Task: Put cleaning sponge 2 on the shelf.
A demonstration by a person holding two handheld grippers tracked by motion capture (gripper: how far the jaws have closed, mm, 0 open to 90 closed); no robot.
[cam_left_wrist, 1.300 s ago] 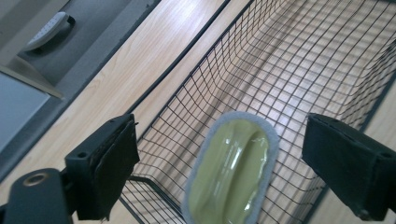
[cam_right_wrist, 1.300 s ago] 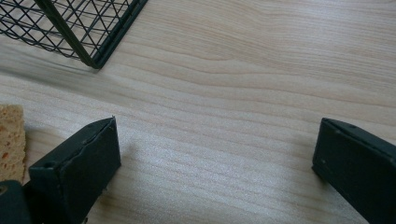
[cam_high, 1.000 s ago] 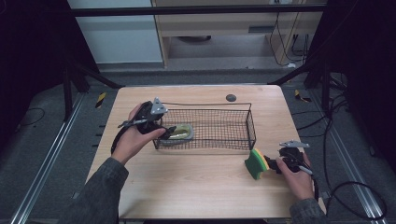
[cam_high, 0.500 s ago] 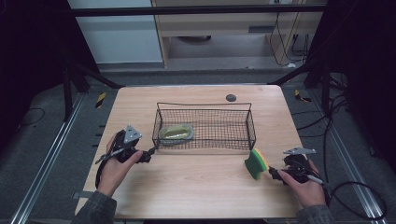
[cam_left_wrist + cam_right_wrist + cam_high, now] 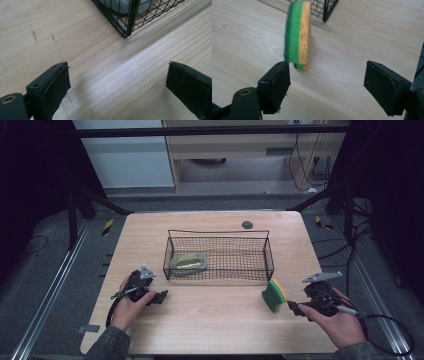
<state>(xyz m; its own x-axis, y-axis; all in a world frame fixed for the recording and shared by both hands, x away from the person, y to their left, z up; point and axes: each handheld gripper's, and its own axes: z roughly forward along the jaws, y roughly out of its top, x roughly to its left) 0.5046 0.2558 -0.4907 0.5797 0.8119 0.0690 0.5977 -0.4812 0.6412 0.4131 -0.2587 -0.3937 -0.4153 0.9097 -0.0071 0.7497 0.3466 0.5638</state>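
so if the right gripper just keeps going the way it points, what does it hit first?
Likely the sponge, standing on edge just ahead, slightly toward the gripper's left jaw. Jaws are open, have just been closing, nothing between them. Depth unclear.

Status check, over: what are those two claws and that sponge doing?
Left gripper open, empty. Right gripper jaws just closing, not yet on sponge, which stands on edge. Basket beside it; path clear.

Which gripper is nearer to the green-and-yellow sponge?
Right. The right gripper sits just beside the sponge, jaws open; the left gripper lies across the table, near the basket's far corner.
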